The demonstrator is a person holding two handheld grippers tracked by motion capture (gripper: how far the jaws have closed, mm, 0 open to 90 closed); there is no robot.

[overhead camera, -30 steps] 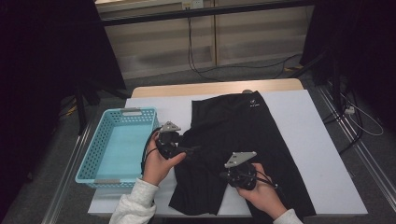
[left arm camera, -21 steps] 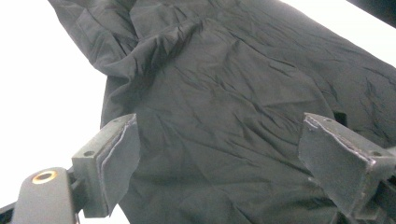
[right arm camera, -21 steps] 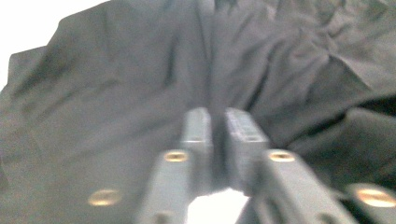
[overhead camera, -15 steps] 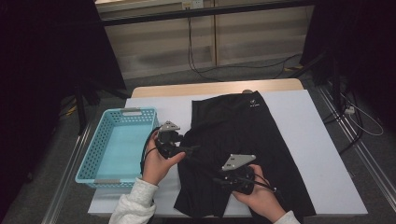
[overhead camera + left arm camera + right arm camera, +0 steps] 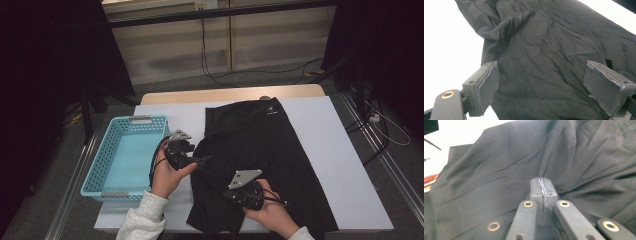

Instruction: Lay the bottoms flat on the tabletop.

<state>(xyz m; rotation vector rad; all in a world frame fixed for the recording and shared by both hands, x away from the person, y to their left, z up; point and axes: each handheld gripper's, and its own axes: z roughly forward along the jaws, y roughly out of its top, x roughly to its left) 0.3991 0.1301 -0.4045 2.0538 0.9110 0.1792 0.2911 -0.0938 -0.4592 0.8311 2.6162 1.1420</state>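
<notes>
A black garment (image 5: pixel 265 145) lies spread on the white table (image 5: pixel 345 165), with a small white logo near its far edge. My left gripper (image 5: pixel 204 159) hovers at the garment's left edge. Its jaws stand wide open over the cloth (image 5: pixel 544 45), and the pads (image 5: pixel 487 85) touch nothing. My right gripper (image 5: pixel 226 195) sits low on the garment's near part. Its jaws have just closed, and the tips (image 5: pixel 541 183) are pressed together on a pinch of the black cloth (image 5: pixel 499 165). Folds radiate from that pinch.
A light-blue plastic basket (image 5: pixel 107 150) stands on the table's left part, beside my left hand. Bare white table lies right of the garment. Beyond the far edge the floor carries cables and dark stands.
My right gripper has shifted a little to the left and towards the near edge, over the garment's lower part. The left gripper has stayed where it was.
</notes>
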